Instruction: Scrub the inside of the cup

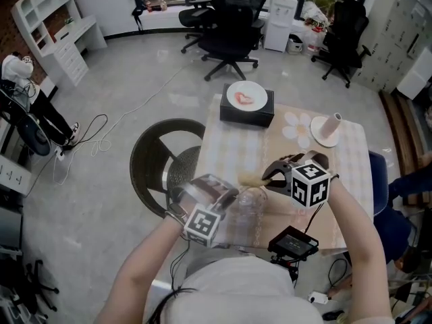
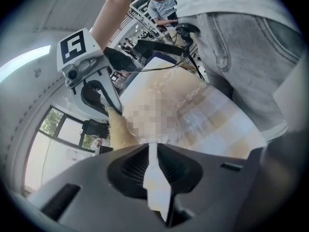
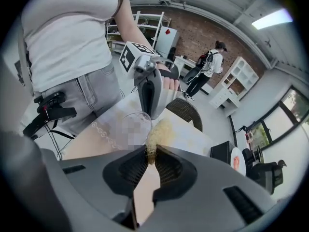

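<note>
Cup point(image 1: 251, 211) clamped left, brush point(image 1: 248, 179) clamped right, by near table edge

Nearest: black clamp-like device point(image 1: 295, 241) sits at the table's near edge, just in front of the person's body.

Left gripper point(image 1: 229, 196): jaws almost together, pinching the clear cup's thin wall at the rim. Cup is held just above the cloth, close to the near edge. The forearm comes in from lower left and the gripper points slantwise down toward the right.

Right gripper point(image 1: 268, 176): jaws closed tight on the butt of a yellowish, fibrous brush. The brush's free end lies just beside the cup's rim. Cannot tell whether it touches or enters. The forearm comes in from lower right, the gripper tipped steeply down and pointing left toward the cup, its marker cube uppermost.

Room: bare checked cloth on the table point(image 1: 229, 147) beyond the cup. Farther back stands a black box point(image 1: 246, 115) with a white plate point(image 1: 231, 93) on top. A flower coaster point(image 1: 297, 123) and a small plate point(image 1: 322, 139) bearing an upright roll point(image 1: 333, 123) stand at far right, well apart from both grippers. A wicker chair point(image 1: 152, 154) stands against the table's left edge. Office chairs point(image 1: 229, 25) stand on open floor beyond.
</note>
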{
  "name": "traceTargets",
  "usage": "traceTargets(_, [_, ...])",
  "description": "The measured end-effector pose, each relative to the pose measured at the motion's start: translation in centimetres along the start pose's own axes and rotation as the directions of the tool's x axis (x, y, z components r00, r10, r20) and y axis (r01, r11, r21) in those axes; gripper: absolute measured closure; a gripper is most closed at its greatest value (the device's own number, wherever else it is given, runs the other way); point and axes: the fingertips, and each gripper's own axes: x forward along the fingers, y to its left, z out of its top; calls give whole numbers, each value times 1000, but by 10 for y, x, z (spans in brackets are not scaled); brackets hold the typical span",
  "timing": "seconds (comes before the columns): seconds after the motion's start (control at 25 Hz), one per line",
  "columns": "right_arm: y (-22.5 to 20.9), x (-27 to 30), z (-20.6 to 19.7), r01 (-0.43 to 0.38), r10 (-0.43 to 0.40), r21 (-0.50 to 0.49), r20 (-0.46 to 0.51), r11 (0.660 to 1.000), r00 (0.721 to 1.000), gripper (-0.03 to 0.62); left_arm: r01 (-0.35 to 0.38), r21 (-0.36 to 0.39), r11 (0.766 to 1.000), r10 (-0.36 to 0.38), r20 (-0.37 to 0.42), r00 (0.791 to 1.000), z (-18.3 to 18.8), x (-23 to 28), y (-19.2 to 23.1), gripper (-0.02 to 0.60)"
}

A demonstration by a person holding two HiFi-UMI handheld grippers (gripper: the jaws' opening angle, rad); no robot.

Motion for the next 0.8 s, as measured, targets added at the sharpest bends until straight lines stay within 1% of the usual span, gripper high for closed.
traceTargets(0.2, [-3,16,-7,-69,67,-29,-64,997,996,546,-6,6,1000,6,-3,1000,0,1,0,525])
traceTargets(0.32, [-5,27,-14,-105,102,-27,-91,994,991,546,18,-9,1000,-18,7,1000,5,-3,-2,525])
traceTargets(0.44, [-6,39,-23,-141,137,-23,-124,990,983,546,-5,11,1000,5,0,1000,3,0,-1,525])
traceTargets(0.52, [-7,46,-28,-160,158,-8,-140,987,978,546,-1,6,1000,1,2,1000,3,0,-2,525])
traceTargets(0.68, [-7,56,-36,-174,179,47,-142,984,974,546,-23,18,1000,23,-3,1000,1,0,1,525])
traceTargets(0.8, [-10,54,-37,-156,164,70,-126,985,978,546,-6,8,1000,6,2,1000,4,-3,0,525])
